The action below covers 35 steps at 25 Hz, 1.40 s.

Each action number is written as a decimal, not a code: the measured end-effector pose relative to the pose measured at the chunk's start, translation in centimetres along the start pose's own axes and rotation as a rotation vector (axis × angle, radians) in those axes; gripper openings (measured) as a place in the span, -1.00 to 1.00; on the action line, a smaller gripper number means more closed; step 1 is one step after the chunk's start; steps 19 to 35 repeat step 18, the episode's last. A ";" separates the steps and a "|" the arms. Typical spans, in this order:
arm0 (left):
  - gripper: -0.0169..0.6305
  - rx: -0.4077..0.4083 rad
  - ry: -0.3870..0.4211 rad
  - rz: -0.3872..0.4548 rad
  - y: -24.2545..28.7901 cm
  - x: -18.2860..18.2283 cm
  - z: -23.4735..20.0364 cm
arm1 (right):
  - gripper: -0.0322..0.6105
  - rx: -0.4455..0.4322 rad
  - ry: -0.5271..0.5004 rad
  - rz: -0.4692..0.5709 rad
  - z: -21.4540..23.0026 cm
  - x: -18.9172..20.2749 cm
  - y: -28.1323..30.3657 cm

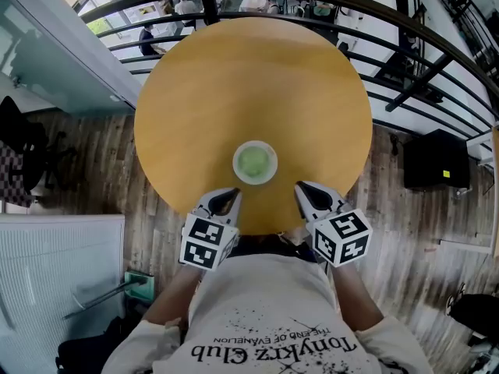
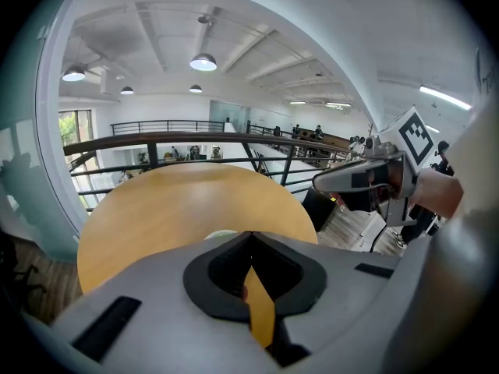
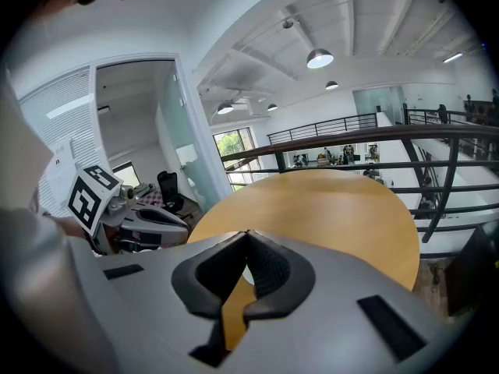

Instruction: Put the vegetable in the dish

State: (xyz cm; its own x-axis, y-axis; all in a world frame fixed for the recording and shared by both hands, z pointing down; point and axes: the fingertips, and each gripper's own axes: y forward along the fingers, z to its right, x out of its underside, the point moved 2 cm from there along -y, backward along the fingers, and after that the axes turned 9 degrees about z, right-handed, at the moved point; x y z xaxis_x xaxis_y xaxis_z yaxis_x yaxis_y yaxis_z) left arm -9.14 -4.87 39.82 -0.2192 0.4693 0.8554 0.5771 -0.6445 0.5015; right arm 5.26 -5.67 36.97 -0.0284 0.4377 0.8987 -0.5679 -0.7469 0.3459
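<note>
Looking steeply down on a round wooden tabletop (image 1: 249, 76), backed on the far side by a dark railing (image 1: 390, 29). Carries a single white dish (image 1: 235, 163), set close to the near edge and about midway between left and right. Holds the green vegetable (image 1: 254, 161), lying wholly inside the rim.

Shows the left tongs (image 1: 231, 196) shut completely, tips pressed together with nothing between them and only bare tabletop visible through the gap behind the pads. Sits over the near edge of the tabletop, just near-left of the dish and apart from it, pointing far and downward. Shows the right tongs (image 1: 300, 187) closed the same way, tip against tip and empty, just near-right of the dish and also clear of it. Leaves the dish between the two sets of tips and a little farther off. Carries the left marker cube (image 1: 208, 241) and the right marker cube (image 1: 341, 237) at the near ends, close above a white printed shirt (image 1: 265, 318). From the left gripper view, catches only a pale sliver of the dish above the closed tips, with the right tongs off to the right. Wooden plank floor (image 1: 437, 232) all around the tabletop.
</note>
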 end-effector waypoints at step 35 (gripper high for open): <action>-0.88 0.023 -0.007 0.000 0.4 0.0 0.4 | -0.85 0.003 0.007 -0.003 0.4 0.8 -0.3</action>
